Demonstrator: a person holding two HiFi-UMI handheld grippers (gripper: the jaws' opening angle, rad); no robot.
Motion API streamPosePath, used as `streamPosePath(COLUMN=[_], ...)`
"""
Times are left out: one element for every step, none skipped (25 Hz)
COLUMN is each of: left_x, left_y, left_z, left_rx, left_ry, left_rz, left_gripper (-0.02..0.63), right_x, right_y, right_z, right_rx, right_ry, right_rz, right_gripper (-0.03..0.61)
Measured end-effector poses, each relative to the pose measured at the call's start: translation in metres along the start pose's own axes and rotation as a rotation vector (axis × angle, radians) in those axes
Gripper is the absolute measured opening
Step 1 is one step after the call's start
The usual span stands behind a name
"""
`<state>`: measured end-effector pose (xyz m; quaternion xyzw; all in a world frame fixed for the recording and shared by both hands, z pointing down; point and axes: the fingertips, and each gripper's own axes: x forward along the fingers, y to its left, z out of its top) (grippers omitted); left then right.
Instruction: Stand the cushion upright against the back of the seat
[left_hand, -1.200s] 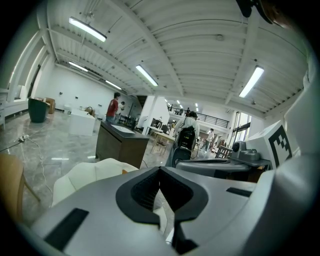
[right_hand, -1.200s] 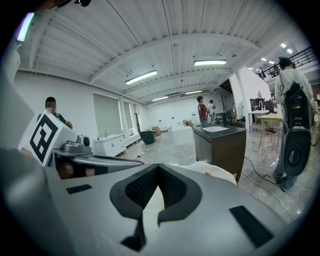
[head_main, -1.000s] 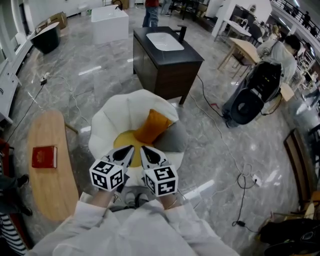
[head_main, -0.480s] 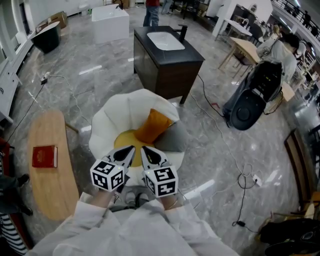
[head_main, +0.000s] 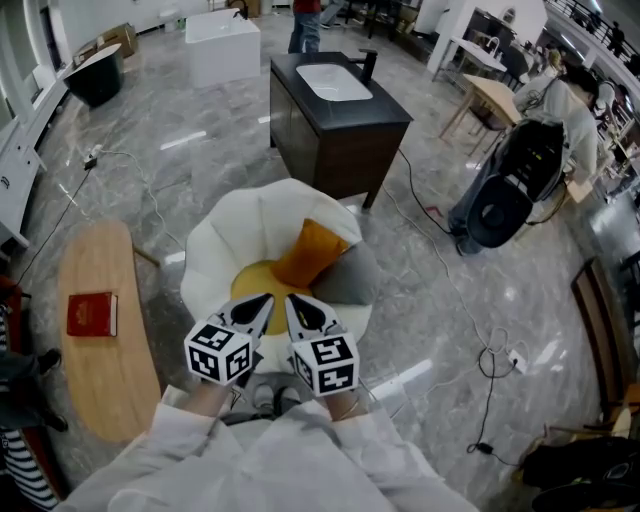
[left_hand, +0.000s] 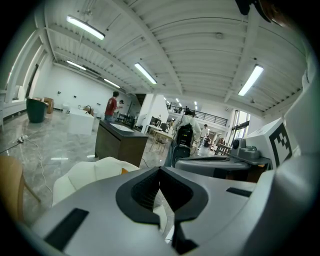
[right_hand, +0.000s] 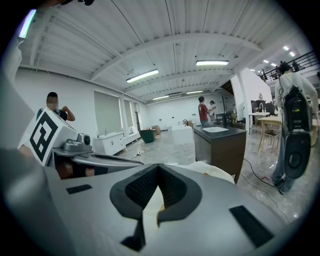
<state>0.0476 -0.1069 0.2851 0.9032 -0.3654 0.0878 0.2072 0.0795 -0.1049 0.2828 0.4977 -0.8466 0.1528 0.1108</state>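
Nothing in the head view has shifted over the last second except a slight drift of the camera. Both tongs hold their station at the near edge of the white shell-backed chair (head_main: 232, 228), low in the centre of the frame. The left gripper (head_main: 262, 299) and the right gripper (head_main: 291, 300) sit side by side with tips pointing up the frame toward the seat, their marker cubes toward the person's sleeves.

Each gripper's own view shows its two jaws pressed together at the tip with nothing between them. Neither one touches the cushion.

The orange cushion (head_main: 308, 254) stands on one edge at the back right of the yellow seat pad (head_main: 255, 281). It is tilted and leans on the chair's white backrest, clear of both grippers. A grey pad (head_main: 346, 281) lies just beside it at the chair's right.

With the tongs empty, still and apart from the cushion, and the cushion propped against the back, the task looks finished or very nearly so. Whether the lean is steep enough to count as upright is hard to tell from above.

Beyond the chair, at the top of the frame, is a dark vanity unit with a white basin (head_main: 338, 112). At the left, a red book (head_main: 92, 313) rests on an oval wooden table (head_main: 110, 370).
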Motion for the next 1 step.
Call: streamPosePath(left_x=[0.0001], left_y=[0.0003], left_z=[0.0007], left_rx=[0.001], left_ry=[0.000], left_rz=[0.000], left_gripper=[0.006], right_x=[0.0005], right_y=[0.0004], right_z=[0.0010], right_rx=[-0.002], right_ry=[0.000], right_rz=[0.000], right_gripper=[0.012])
